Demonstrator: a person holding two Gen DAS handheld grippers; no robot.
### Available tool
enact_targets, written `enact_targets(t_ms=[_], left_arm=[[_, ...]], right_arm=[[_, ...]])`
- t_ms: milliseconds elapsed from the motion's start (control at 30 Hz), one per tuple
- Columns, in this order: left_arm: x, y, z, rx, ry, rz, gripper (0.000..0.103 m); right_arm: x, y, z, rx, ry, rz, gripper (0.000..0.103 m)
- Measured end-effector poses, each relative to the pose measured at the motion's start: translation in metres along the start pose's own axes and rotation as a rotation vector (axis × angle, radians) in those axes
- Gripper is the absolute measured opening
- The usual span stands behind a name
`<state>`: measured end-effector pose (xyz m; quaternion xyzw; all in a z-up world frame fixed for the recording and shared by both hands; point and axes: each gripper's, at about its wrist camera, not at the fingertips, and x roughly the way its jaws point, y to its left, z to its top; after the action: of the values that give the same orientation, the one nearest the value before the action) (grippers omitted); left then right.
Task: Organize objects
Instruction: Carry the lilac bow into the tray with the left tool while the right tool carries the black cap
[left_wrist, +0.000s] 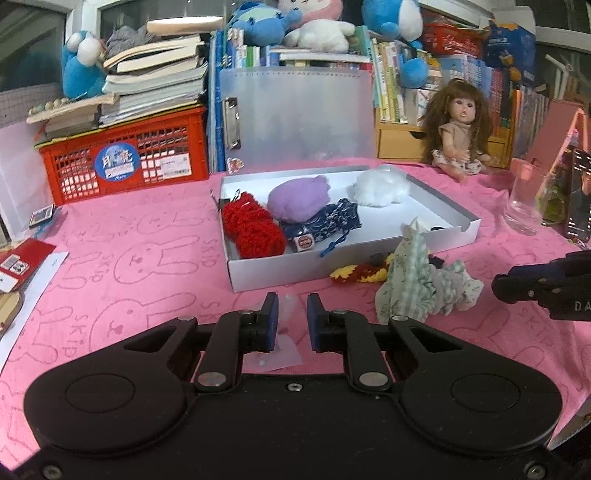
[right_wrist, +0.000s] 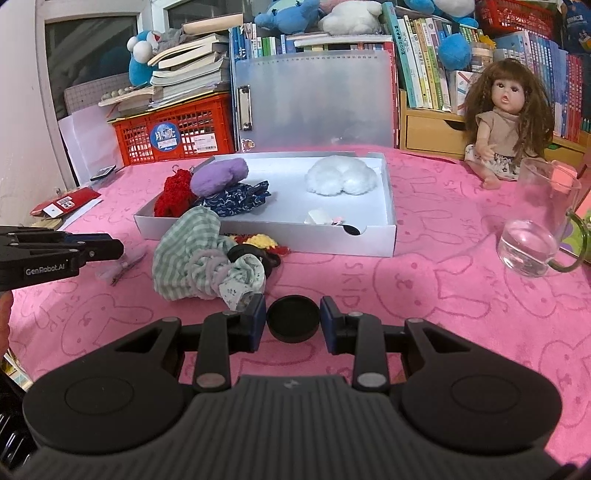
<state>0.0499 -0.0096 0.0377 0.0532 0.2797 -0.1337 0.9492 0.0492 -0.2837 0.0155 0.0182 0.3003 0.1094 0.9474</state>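
Between the blue-padded fingers of the right claw: a small round black disc, flat on the pink rabbit-print counter. Jaws narrow, set close on either side of the disc; contact with the pads not certain, so whether gripped or only bracketed cannot be told. Dead ahead of that claw, slightly left: a crumpled heap of green-striped and floral cloth, with yellow-and-red crochet pieces behind it, all lying outside the shallow white cardboard box. Inside the box already: a red knitted pouch, a purple fluffy ball, a navy patterned cloth and a white fluffy pompom. Box straight beyond the disc, long axis running left to right, near wall facing the right claw, clearly the nearer arm for this item. Left claw half open, holding nothing firmly, poised over a translucent scrap on the counter, well left of the heap. Likely next need: lift and forward carry over the near wall.
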Motion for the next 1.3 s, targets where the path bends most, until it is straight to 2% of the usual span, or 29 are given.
enact_targets(t_ms=[200,267,300,333,367,533,700,733,833,1100,1300], left_arm=[[0.0,-0.001,-0.002,0.005,0.003,0.007,0.016],[0.001,0.001,-0.003,0.0,0.011,0.014,0.019],[0.002,0.002,-0.005,-0.003,0.016,0.017,0.022],[0.004,0.003,-0.006,-0.005,0.026,0.023,0.037],[0.005,0.004,-0.007,-0.009,0.03,0.026,0.046],[0.019,0.01,-0.011,-0.058,0.064,0.039,0.049],[0.037,0.017,-0.011,-0.142,0.108,0.044,0.048],[0.038,0.017,-0.01,-0.148,0.106,0.046,0.045],[0.038,0.014,-0.01,-0.131,0.103,0.059,0.019],[0.018,0.005,-0.005,-0.049,0.021,0.068,0.018],[0.006,0.008,0.015,-0.076,-0.025,0.04,0.018]], right_arm=[[-0.002,-0.002,0.0,0.005,-0.007,-0.004,0.037],[-0.002,-0.002,0.0,0.005,-0.007,-0.004,0.037],[-0.002,-0.002,0.0,0.005,-0.006,-0.004,0.037],[-0.002,-0.003,-0.001,0.006,-0.004,-0.004,0.037],[-0.001,-0.003,-0.002,0.006,-0.003,-0.005,0.037],[0.001,-0.003,-0.005,0.011,0.006,-0.006,0.037],[0.002,-0.001,-0.005,0.006,0.007,-0.005,0.037],[0.002,-0.001,-0.005,0.005,0.005,-0.006,0.037],[0.002,-0.002,-0.004,0.008,0.002,-0.006,0.037],[0.001,-0.008,0.002,0.031,-0.029,-0.012,0.037],[-0.001,-0.013,0.013,0.053,-0.051,-0.01,0.037]])
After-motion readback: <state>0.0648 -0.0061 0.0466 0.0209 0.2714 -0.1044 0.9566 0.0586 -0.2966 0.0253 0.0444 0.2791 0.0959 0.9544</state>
